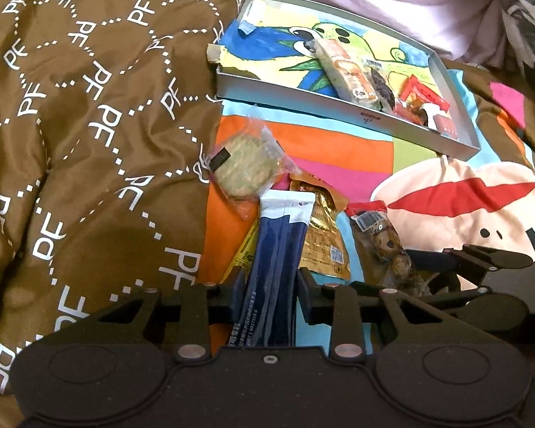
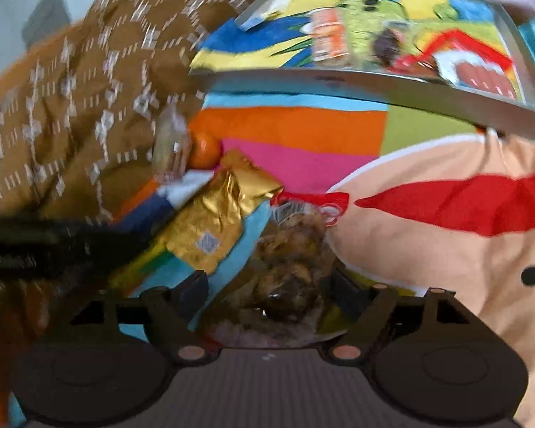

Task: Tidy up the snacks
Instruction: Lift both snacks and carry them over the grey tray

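The left gripper (image 1: 270, 285) clamps its jaws on a navy packet (image 1: 276, 246) lying on the bed. The right gripper (image 2: 273, 292) straddles a clear cookie bag (image 2: 289, 249), jaws spread. The tray (image 1: 342, 107) lies beyond.

Between the snack pile and the grey tray (image 1: 403, 126) a bare band of striped bedding (image 1: 324, 149) lies open for passage — the round biscuit packet (image 1: 244, 167) and gold foil pouch (image 1: 322, 228) crowd its near edge, the brown quilt (image 1: 89, 125) walls its left side.
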### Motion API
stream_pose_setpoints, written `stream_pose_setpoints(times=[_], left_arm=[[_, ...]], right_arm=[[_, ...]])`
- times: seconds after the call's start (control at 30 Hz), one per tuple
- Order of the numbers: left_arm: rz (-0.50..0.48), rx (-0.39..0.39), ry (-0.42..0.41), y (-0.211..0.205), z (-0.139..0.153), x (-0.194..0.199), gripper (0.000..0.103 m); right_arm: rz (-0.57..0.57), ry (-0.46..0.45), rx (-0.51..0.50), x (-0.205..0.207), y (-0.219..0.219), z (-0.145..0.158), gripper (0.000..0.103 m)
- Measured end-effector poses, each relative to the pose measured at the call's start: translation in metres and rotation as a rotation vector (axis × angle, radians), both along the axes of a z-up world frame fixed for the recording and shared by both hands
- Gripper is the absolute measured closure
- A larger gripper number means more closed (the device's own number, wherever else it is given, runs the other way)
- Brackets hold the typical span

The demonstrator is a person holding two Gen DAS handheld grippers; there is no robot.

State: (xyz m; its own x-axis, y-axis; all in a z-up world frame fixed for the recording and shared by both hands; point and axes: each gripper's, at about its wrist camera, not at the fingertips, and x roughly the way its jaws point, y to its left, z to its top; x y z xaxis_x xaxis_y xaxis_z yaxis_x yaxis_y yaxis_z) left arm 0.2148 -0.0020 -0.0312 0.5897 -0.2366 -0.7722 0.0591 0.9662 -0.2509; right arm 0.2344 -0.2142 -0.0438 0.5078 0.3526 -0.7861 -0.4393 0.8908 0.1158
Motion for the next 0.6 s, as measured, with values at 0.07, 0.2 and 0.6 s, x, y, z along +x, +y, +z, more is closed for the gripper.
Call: stream_pose_setpoints(times=[0.07,0.2,0.6], left_arm=[[-0.002,0.012,0.004,-0.002,0.000,0.000,0.069],[-0.016,0.024,0.017,-0.009,0.000,0.000,0.072],[0.100,-0.188,0.104,-0.008,0.003,0.000,0.079]], right_arm=[[0.007,-0.023,-0.044,-0.004,0.007,-0.002,0.024],[-0.022,-0.021,-0.025,-0.004,0.002,0.000,0.038],[0.009,-0.090,-0.030,-0.008,-0.003,0.005,0.057]])
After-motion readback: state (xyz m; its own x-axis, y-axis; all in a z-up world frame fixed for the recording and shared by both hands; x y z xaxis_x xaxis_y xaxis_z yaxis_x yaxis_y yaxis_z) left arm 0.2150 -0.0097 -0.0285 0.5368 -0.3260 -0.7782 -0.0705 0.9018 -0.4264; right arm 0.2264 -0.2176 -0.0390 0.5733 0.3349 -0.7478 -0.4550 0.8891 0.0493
